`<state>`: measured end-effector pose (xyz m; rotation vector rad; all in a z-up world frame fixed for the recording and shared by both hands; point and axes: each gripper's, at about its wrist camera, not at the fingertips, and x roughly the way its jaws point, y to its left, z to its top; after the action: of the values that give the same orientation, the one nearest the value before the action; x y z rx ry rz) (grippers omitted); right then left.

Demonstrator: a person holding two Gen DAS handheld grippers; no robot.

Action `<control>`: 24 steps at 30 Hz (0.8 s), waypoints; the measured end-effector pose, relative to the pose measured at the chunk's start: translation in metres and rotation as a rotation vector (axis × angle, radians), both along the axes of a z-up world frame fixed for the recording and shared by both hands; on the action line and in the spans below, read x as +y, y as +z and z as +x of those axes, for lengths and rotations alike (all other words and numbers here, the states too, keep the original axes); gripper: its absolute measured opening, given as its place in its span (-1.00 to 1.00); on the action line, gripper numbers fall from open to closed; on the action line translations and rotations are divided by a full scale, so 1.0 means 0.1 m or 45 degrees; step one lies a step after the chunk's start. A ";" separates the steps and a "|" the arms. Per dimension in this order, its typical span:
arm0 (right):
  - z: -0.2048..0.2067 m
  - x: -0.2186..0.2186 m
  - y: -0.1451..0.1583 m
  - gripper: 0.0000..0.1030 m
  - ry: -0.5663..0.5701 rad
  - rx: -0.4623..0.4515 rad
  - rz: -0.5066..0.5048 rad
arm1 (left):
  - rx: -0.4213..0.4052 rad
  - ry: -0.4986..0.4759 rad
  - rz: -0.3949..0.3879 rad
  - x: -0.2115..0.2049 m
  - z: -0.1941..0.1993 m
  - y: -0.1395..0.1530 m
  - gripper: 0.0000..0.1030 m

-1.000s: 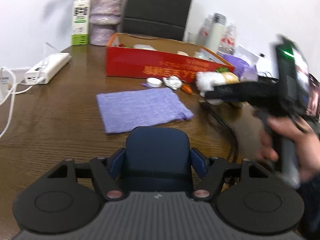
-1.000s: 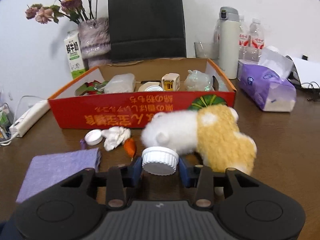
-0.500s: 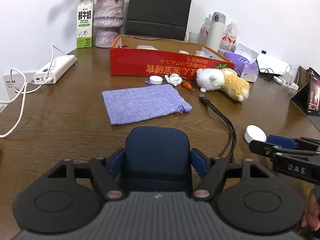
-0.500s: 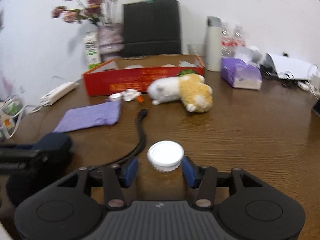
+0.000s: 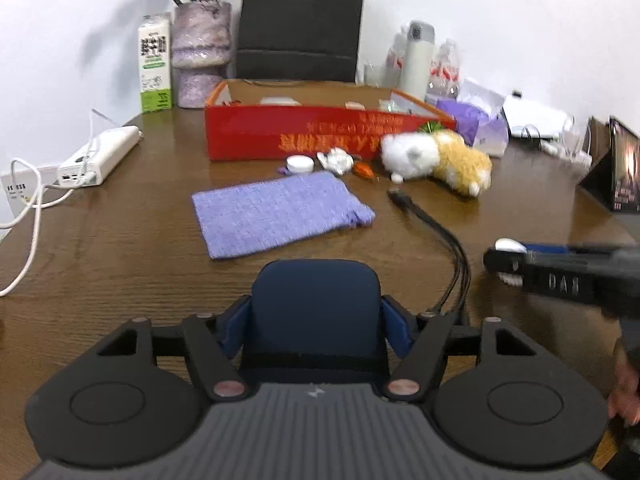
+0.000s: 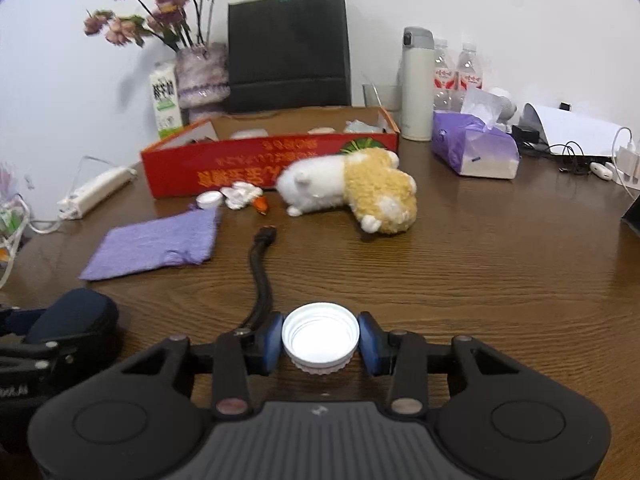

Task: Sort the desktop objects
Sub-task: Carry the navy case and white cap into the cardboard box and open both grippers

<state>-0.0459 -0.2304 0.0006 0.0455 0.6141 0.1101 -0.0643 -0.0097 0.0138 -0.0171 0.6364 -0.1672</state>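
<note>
The left gripper [image 5: 316, 320] has a dark blue pouch-like case [image 5: 316, 312] between its blue pads, which sit against the case's two sides; its jaws are closing at this moment. The case rests low over the near edge of the wooden counter [image 5: 120, 248].

The right gripper [image 6: 320, 340] has a white ribbed cap [image 6: 320, 336] between its blue pads, open side up; its jaws are closing too, and the pads lie against the cap's rim on both sides. It hovers just over the counter near the near edge, to the right of the case, with a bundle of black cables [image 6: 260, 280] running from beside its left pad toward the middle of the counter.

A lilac knitted cloth [image 5: 276, 212] lies flat near the middle of the counter. Beyond it, a long red cardboard box [image 5: 320, 136] stands toward the far edge, with several small items inside that are hard to make out. Just in front of the box lie a second small white cap [image 5: 300, 165], a crumpled white wrapper [image 5: 334, 160] and a small orange piece [image 5: 363, 169], close together. A white and tan plush toy [image 6: 352, 192] lies on its side against the box's right end.

Along the far edge stand a milk carton [image 6: 165, 98], a vase of dried flowers [image 6: 202, 76], a black paper bag [image 6: 288, 52], a white flask [image 6: 417, 84] and a purple tissue pack [image 6: 474, 148]. A white power strip [image 5: 100, 156] sits near the left edge.
</note>
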 end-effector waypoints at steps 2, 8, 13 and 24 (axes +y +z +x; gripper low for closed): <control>-0.08 0.03 0.05 -0.25 0.009 -0.019 -0.010 | -0.056 0.004 -0.018 0.03 -0.04 0.13 0.29; 0.05 0.01 0.56 -0.25 0.091 -0.161 0.041 | -0.243 -0.022 -0.050 0.15 0.43 0.79 0.24; 0.70 -0.12 1.12 -0.25 0.071 -0.271 0.048 | -0.341 0.022 -0.059 0.12 1.19 1.40 0.21; 2.77 -0.18 1.08 -0.24 0.107 0.097 0.064 | 0.070 -0.054 -0.108 -0.19 3.21 1.30 0.21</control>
<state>0.2308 -0.2480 0.1090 0.0724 0.6898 0.2061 0.2562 -0.0290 0.1441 -0.0900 0.6845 -0.2354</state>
